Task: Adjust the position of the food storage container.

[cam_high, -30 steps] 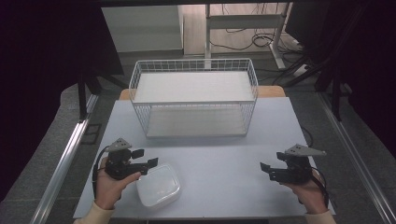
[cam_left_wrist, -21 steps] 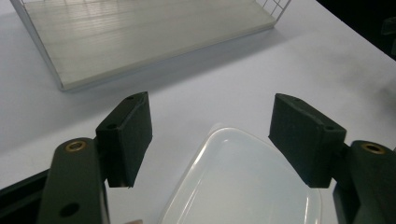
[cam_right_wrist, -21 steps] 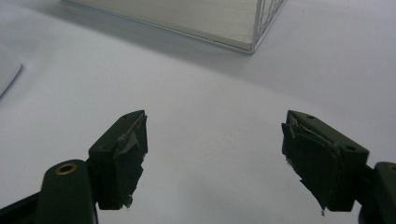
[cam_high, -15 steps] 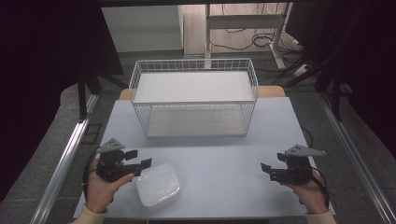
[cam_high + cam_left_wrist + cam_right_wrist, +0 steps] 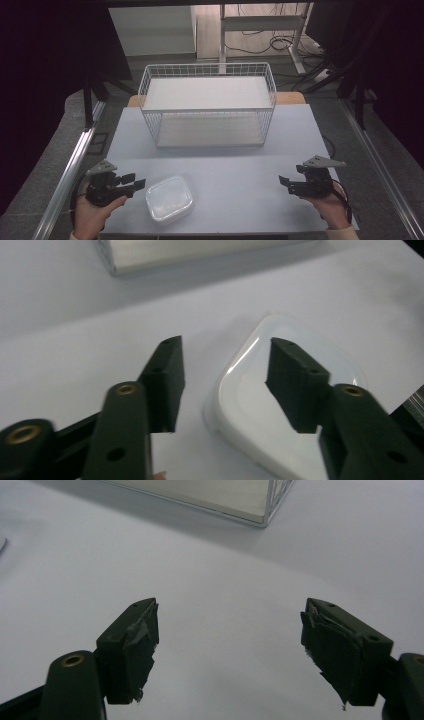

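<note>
A white plastic container with a clear lid [image 5: 169, 198] lies on the table near the front left. My left gripper [image 5: 134, 182] is open just left of it, its jaws pointing at the container's near corner [image 5: 235, 390], apart from it. At the front right, my right gripper [image 5: 287, 184] is held open above bare table, with nothing between its fingers [image 5: 131, 645]. Both are held in a person's hands.
A white wire basket [image 5: 207, 103] stands at the back middle of the table; its lower corner [image 5: 267, 515] appears ahead of the right gripper. The table [image 5: 235, 165] ends close behind both hands. Metal rails run along both sides on the floor.
My left gripper has drawn back to the left and toward the front edge, away from the container. The right gripper has hardly moved.
</note>
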